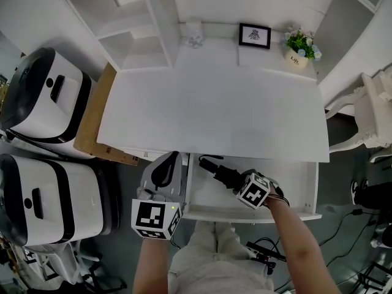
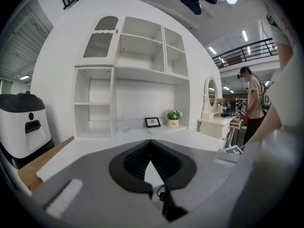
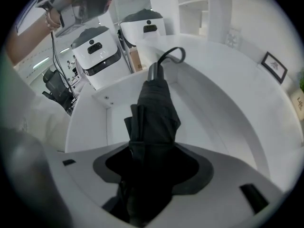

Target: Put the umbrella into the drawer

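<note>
While the folded black umbrella (image 3: 154,113) sits clamped between the jaws of your right gripper (image 3: 151,160), its long axis runs straight out ahead of them, with the looped strap at the far end. That end points down into the open drawer (image 3: 110,127), whose white floor lies just beyond and below the jaws. What remains, in judgement, is to lower and release it.

The head view shows the umbrella (image 1: 215,169) slanting over the drawer's (image 1: 294,215) left half, forward of the right gripper (image 1: 236,179). The left gripper (image 1: 168,164) is outside the drawer's left front corner, its jaw tips together on nothing. The left gripper view shows only the desk top (image 2: 118,148) and shelves beyond those jaws, neither umbrella nor drawer.
</note>
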`<state>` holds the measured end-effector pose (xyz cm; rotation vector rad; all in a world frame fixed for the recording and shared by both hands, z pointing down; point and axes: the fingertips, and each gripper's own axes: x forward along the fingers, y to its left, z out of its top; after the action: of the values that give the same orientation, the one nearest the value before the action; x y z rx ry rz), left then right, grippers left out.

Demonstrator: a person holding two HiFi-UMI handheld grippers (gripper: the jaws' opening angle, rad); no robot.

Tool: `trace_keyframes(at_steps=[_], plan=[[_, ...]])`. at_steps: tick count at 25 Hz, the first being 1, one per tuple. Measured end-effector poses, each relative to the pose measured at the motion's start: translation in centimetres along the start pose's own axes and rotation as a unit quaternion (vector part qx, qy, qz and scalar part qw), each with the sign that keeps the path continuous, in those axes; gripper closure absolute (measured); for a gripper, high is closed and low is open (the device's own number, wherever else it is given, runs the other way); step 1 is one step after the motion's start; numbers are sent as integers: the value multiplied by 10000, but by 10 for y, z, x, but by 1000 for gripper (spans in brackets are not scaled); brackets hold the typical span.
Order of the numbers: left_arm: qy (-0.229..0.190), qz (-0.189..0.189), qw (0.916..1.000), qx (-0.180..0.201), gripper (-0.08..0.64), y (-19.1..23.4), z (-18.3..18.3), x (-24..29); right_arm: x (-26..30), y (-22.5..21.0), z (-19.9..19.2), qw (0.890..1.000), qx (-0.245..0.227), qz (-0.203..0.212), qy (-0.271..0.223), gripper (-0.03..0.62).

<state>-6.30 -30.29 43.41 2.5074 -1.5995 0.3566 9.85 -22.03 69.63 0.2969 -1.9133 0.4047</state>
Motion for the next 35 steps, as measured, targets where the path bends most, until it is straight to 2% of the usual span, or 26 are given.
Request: trace_keyframes(at_steps=[9,17,24,27,32,35], plan=[[178,53,9998,-30,552,9,-13,3,30,-11,-10,9989,137,-172,424,345],[247,88,9996,-48,552,13,-20,3,44,-14,-18,9968,-11,-410,693,345],[240,162,9995,-97,552,19,-20,-4,45,-18,-24,9956,73,-582,725,341],[233,185,9995,-137,552,21,-21,-7,44,-20,-23,9956,178,-637,663,320],[209,136,9995,-176,552,19,-21,-10,39,-21,-22,9958,339,-628,581,247],[168,79,9997,-176,552,17,-19,-10,35,-22,-23,9947,447,-753,533,235]])
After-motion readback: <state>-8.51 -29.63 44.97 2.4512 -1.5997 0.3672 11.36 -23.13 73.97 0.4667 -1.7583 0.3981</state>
